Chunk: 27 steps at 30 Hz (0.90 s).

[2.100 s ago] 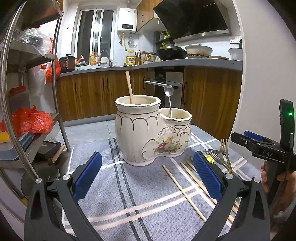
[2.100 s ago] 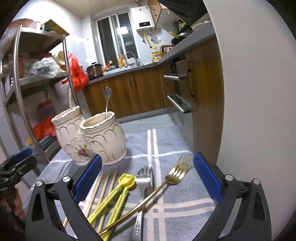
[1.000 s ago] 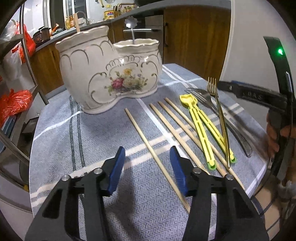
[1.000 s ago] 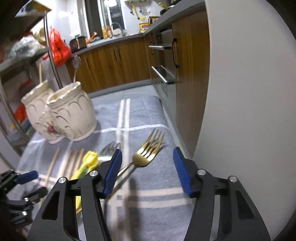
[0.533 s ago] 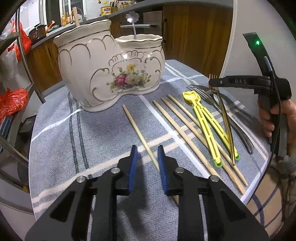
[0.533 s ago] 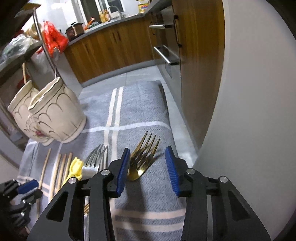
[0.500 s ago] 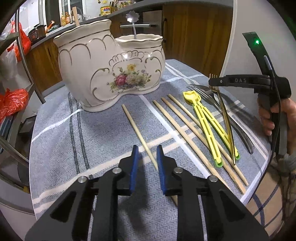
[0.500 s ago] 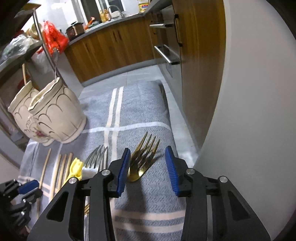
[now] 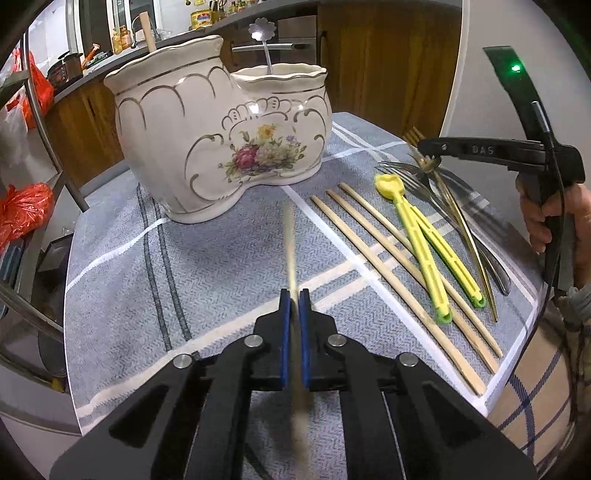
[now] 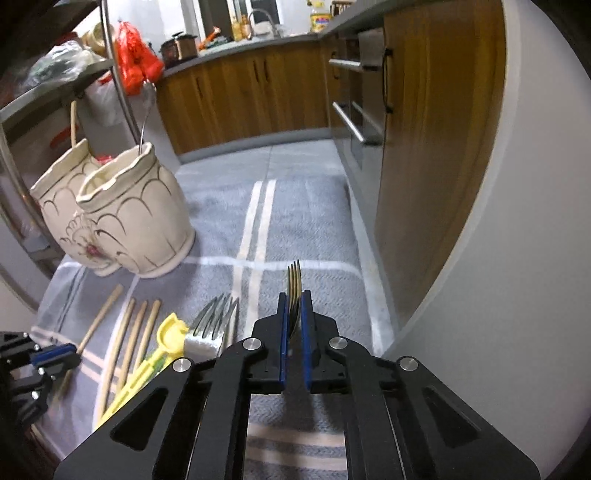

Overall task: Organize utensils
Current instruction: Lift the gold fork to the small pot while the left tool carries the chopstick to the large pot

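My left gripper [image 9: 294, 295] is closing its jaws on a wooden chopstick [image 9: 290, 243], and the pads press it. The stick points toward the cream floral two-pot holder [image 9: 221, 136]. Three more chopsticks [image 9: 384, 254], yellow tongs [image 9: 424, 236] and a silver fork [image 9: 402, 173] lie on the grey cloth to the right. My right gripper [image 10: 294, 299] is closing on the gold fork [image 10: 294, 277], gripping it near the neck with the tines sticking out ahead. In the left wrist view, the right gripper [image 9: 428, 157] pinches that fork at the far right. The holder [image 10: 129, 221] stands at the left.
A metal rack [image 9: 40, 122] with red bags stands left of the table. The white wall [image 10: 517, 221] and wooden cabinets [image 10: 424, 129] close in on the right. A hand [image 9: 546, 214] holds the right gripper beside the cloth's right edge. One spoon [image 9: 262, 33] stands in the holder.
Both pairs of jaws came together from half open. The left one now pinches the chopstick, which points forward off the cloth. The right one now pinches the gold fork, turned on edge.
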Tool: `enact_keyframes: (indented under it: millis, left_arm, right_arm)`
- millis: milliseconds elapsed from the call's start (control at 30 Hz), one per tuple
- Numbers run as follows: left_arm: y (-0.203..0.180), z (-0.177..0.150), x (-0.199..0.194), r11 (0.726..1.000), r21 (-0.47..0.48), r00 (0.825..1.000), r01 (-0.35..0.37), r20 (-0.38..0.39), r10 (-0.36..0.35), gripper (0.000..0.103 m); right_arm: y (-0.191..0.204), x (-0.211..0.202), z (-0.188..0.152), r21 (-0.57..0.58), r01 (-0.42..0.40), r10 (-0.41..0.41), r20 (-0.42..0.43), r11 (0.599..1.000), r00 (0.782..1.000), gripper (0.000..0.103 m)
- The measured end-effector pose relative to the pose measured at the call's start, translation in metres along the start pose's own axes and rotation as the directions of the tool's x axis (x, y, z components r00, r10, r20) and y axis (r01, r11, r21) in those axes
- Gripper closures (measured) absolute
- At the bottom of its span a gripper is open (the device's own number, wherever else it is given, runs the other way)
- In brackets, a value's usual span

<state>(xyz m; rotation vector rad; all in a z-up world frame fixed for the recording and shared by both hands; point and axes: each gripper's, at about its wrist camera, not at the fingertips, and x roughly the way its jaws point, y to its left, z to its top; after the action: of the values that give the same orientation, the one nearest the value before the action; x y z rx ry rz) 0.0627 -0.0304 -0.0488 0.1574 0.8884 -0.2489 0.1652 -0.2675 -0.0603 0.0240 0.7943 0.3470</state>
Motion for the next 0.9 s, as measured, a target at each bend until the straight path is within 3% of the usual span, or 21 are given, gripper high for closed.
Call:
enact_keyframes:
  millis: [200,600,900]
  left_arm:
    - [0.01,-0.003,-0.004,1.0,-0.016,1.0,0.007,0.019,-0.006,0.099]
    - [0.015,-0.008,-0.031,1.0,-0.015,0.992,0.027,0.127,-0.025,0.099]
    - [0.016,-0.009,-0.055,1.0,-0.005,0.962,0.03,0.273,-0.027,0.099]
  right_arm:
    - [0.01,-0.039,0.0,-0.014,-0.013,0.014,0.113,1.0,0.994,0.099]
    - [0.04,-0.113,0.0,-0.075,0.056,-0.028,0.326,0.996,0.945,0.1]
    - [0.067,-0.144,0.003,-0.1,0.093,-0.041,0.433,0.991,0.9,0.1]
